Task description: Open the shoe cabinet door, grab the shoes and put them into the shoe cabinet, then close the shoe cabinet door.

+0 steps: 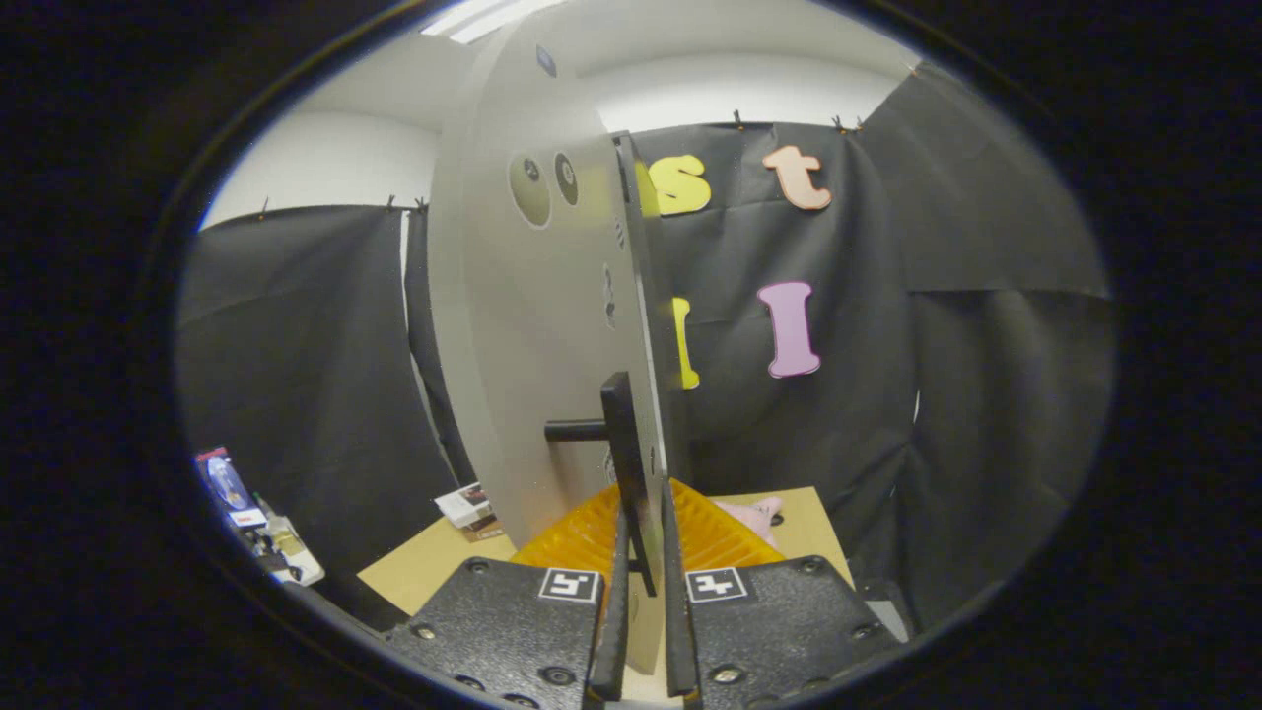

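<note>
The shoe cabinet door [532,325] is a pale grey panel seen almost edge-on, standing upright just ahead of me. Its black handle [621,444] is a vertical bar on a short post, and the bar's lower end runs down between my fingers. My gripper [646,602] is narrowed around that bar, with one finger on each side of it and touching it. A pink shoe [757,514] lies on the table beyond the door's edge, partly hidden by an orange ribbed piece [715,537]. The cabinet's inside is hidden.
The orange ribbed piece spreads on both sides of the door foot on a light wooden table [424,567]. A small box [468,508] lies behind the door to the left. Loose clutter [251,518] sits farther left. Black cloth walls surround the booth.
</note>
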Demonstrator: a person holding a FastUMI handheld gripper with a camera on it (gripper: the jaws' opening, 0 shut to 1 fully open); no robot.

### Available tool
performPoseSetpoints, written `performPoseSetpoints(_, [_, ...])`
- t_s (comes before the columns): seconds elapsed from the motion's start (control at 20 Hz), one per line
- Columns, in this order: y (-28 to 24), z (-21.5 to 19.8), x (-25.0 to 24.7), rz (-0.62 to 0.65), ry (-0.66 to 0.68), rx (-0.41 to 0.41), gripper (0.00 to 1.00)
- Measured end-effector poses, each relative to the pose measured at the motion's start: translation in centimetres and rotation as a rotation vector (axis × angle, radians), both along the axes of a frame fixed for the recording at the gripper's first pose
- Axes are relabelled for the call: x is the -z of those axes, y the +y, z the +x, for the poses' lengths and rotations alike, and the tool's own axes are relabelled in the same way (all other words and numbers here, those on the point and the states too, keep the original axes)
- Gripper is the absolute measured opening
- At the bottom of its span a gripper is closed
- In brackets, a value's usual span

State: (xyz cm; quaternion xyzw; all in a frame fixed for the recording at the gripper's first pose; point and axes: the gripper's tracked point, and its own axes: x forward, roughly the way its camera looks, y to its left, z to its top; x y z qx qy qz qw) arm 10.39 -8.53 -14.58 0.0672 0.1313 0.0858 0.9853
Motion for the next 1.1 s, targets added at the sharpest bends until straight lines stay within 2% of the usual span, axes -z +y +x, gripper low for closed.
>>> performPoseSetpoints(0.1, [-1.0, 0.7, 0.0, -0.013, -0.005, 0.049, 0.19])
performPoseSetpoints(0.3, [-0.8, 0.0, 0.2, -0.012, 0.012, 0.071, 0.19])
performPoseSetpoints(0.6, [-2.1, -0.1, -0.5, -0.05, -0.032, 0.159, 0.21])
performPoseSetpoints(0.7, [-2.7, 0.0, -0.7, -0.059, -0.049, 0.218, 0.48])
performPoseSetpoints(0.85, [-2.8, -0.8, -0.5, -0.071, -0.039, 0.254, 0.88])
performPoseSetpoints(0.95, [-2.0, -1.1, -0.5, -0.054, -0.044, 0.24, 0.9])
performPoseSetpoints(1.05, [-1.5, -1.6, -0.2, -0.049, -0.035, 0.249, 0.98])
performPoseSetpoints(1.1, [-1.4, -1.9, -0.1, -0.053, -0.032, 0.256, 0.98])
